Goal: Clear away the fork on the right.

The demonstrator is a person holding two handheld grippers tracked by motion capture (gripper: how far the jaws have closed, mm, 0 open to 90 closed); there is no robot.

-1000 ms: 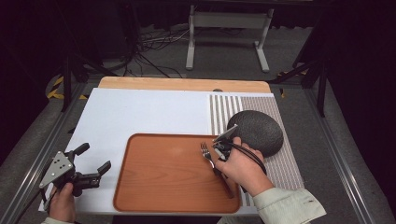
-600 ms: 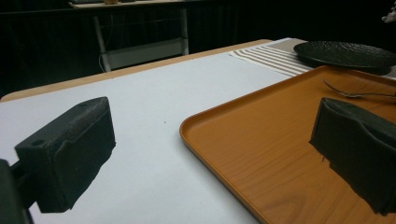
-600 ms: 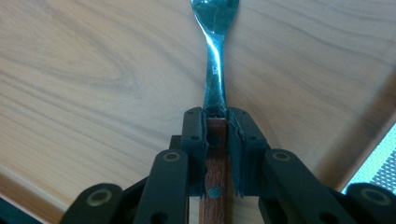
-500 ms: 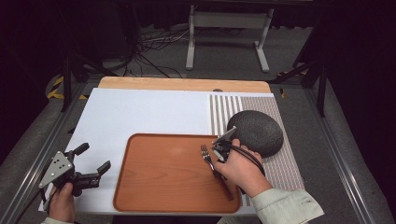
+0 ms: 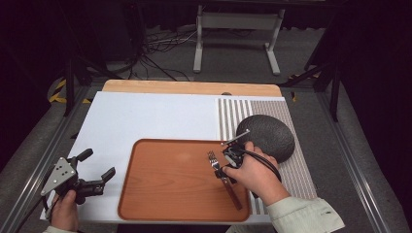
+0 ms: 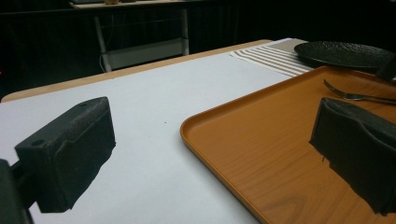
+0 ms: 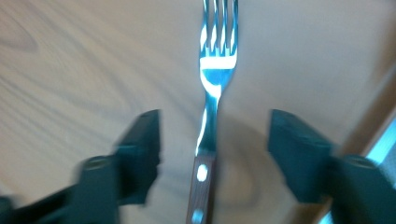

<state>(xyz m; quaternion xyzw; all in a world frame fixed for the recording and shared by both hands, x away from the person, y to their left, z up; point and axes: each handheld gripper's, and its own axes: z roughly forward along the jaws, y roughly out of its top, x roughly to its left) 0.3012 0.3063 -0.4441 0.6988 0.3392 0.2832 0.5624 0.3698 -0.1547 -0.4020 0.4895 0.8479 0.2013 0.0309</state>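
From above, we see the steel fork with a dark wooden handle [image 5: 224, 175] lying on the right part of the brown wood-grain tray [image 5: 165, 184]. The right gripper [image 5: 227, 164] is over the fork; the left gripper [image 5: 99, 166] is just left of the tray.

In the left gripper view its jaws stand spread, empty, at the tray's edge.

In the right gripper view the jaws have just been opening, with the fork [image 7: 212, 98] lying free between them on the tray.
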